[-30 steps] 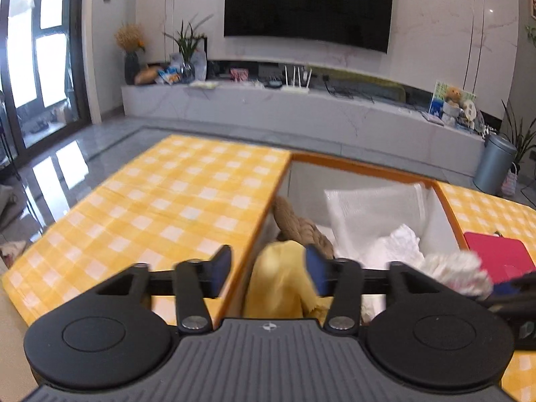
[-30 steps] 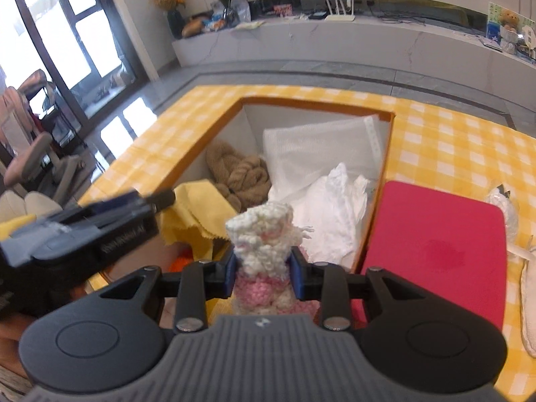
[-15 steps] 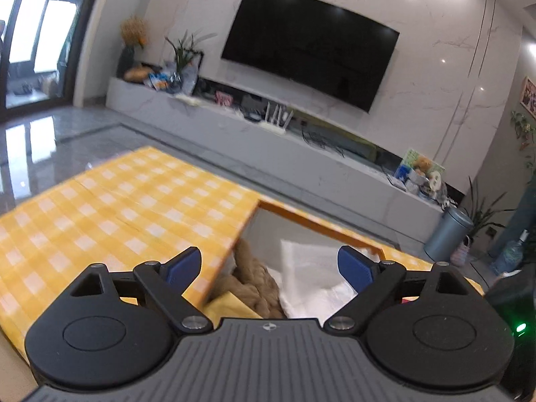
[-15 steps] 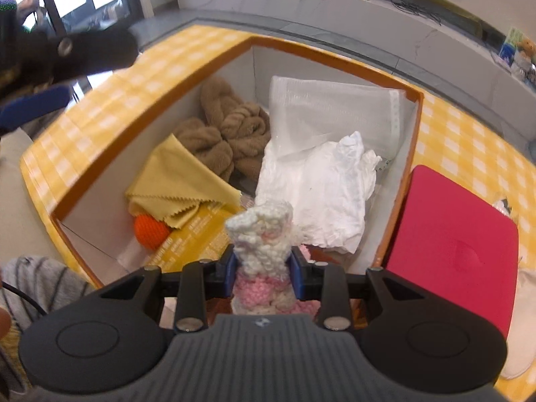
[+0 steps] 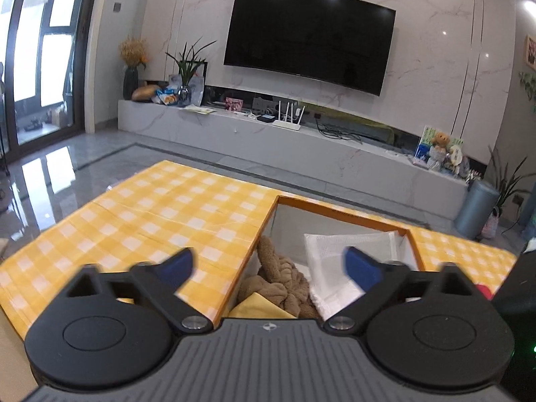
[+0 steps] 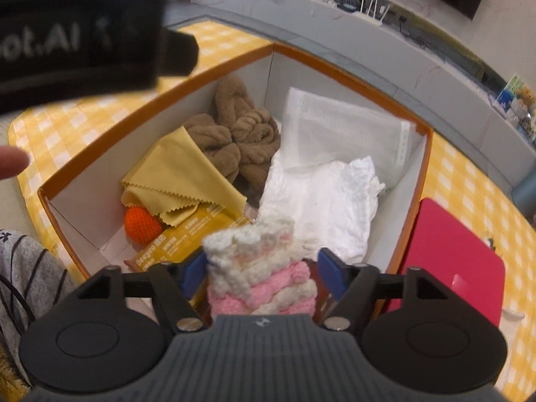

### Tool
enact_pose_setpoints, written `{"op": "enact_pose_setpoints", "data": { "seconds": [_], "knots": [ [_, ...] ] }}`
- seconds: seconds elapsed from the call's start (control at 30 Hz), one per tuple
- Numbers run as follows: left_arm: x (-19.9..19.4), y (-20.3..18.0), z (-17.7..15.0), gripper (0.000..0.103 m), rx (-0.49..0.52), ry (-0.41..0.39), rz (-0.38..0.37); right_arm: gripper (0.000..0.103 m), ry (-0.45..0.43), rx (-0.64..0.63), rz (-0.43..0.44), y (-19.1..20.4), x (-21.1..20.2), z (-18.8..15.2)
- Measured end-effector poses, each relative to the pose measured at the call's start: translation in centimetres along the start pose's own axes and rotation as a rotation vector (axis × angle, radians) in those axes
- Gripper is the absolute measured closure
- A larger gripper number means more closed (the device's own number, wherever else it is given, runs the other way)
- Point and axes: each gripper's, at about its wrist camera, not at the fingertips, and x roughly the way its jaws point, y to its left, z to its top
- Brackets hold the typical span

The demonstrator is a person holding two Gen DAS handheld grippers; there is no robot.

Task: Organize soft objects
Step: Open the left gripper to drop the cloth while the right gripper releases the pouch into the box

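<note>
Marble-faced living room fills the left wrist view: a dark television (image 5: 310, 38) hangs on the wall above a long low stone shelf (image 5: 268, 140). Nearer lies a table under a yellow checked cloth (image 5: 150, 214), and set into it is an orange-rimmed box (image 5: 338, 212). The left gripper (image 5: 269, 264) hangs above the near left edge of the box, its jaws spread as wide as they go with nothing between them. Inside the box, beyond the gripper, a brown plush bundle (image 5: 278, 274) lies against the left wall, a corner of yellow cloth (image 5: 258, 308) sits nearer than it, and a white padded bag (image 5: 348, 248) leans on the far side.

From the right wrist view the box (image 6: 345, 70) is seen from above. The right gripper (image 6: 261, 269) hangs over the near end of the box; its jaws have just been opening, and the pink and white knitted piece (image 6: 264, 274) stands between the blue pads, the right pad clear of it. Farther in the box lie a yellow cloth (image 6: 177, 177) over an orange knitted ball (image 6: 142, 224), the brown plush bundle (image 6: 234, 127), a crumpled white cloth (image 6: 321, 197) and the white padded bag (image 6: 338, 127). A red mat (image 6: 452, 264) lies just right of the box. The blurred left gripper body (image 6: 77, 37) crosses above the box's left side.
</note>
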Motion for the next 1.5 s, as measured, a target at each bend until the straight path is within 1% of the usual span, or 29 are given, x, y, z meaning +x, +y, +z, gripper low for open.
{"op": "enact_pose_setpoints", "data": {
  "seconds": [0.03,0.1,0.13,0.2,0.33,0.5,0.6,0.67,0.73,0.8,0.83,0.9,1.03,1.17,1.27,1.33,1.43,1.5],
  "knots": [
    [0.0,-0.2,-0.1,0.0,0.019,-0.003,0.021,0.02,-0.015,-0.002,-0.002,0.0,-0.3,0.0],
    [0.1,-0.5,-0.1,0.0,0.059,-0.004,0.036,0.013,-0.049,0.006,0.0,-0.1,-0.8,-0.1],
    [0.2,-0.5,-0.1,0.0,0.067,0.003,0.031,0.011,-0.059,0.013,0.003,-0.2,-1.1,-0.1],
    [0.3,-0.4,0.0,0.0,0.056,0.021,0.01,0.005,-0.074,0.03,0.008,-0.4,-1.6,0.0],
    [-0.1,-0.2,0.1,0.0,0.026,0.025,-0.035,0.003,-0.102,0.033,0.012,-0.6,-2.5,-0.2],
    [-1.0,-0.6,0.3,0.0,0.034,0.008,-0.051,0.003,-0.146,0.012,0.001,-0.5,-3.9,-0.8],
    [-1.0,-0.9,0.4,0.0,0.041,0.028,-0.07,0.003,-0.149,0.034,0.049,-0.9,-4.8,-1.0],
    [-1.0,-0.9,0.4,0.0,0.044,0.04,-0.095,0.003,-0.177,0.05,0.096,-1.3,-5.5,-1.2],
    [-1.2,-0.9,0.5,0.0,0.035,0.038,-0.095,0.003,-0.204,0.046,0.116,-1.6,-6.2,-1.3],
    [-1.5,-0.9,0.6,0.0,0.019,0.03,-0.072,0.003,-0.233,0.018,0.097,-1.8,-6.8,-1.4],
    [-1.6,-1.0,0.7,0.0,0.008,0.024,-0.046,0.003,-0.243,0.007,0.078,-1.9,-7.0,-1.4],
    [-2.0,-1.3,0.8,0.0,0.006,0.01,-0.015,0.003,-0.256,0.008,0.063,-2.4,-7.5,-1.4],
    [-2.9,-2.5,0.9,0.0,0.061,-0.005,-0.039,0.003,-0.276,0.07,0.071,-4.4,-8.7,-1.7],
    [-3.6,-3.9,1.1,0.0,0.064,-0.003,-0.036,0.003,-0.31,0.078,0.018,-6.3,-10.6,-2.5],
    [-4.0,-5.4,0.9,0.0,0.086,0.016,-0.076,0.003,-0.308,0.108,-0.045,-8.2,-12.0,-3.2],
    [-4.5,-6.5,0.8,0.0,0.097,0.01,-0.099,0.003,-0.313,0.122,-0.08,-9.6,-13.0,-3.9],
    [-5.2,-8.3,0.5,0.0,0.114,0.015,-0.137,0.003,-0.329,0.13,-0.139,-11.4,-14.3,-5.4],
    [-5.4,-9.6,0.4,0.0,0.14,0.024,-0.173,0.003,-0.339,0.135,-0.159,-12.8,-15.0,-6.6]
  ]
}}
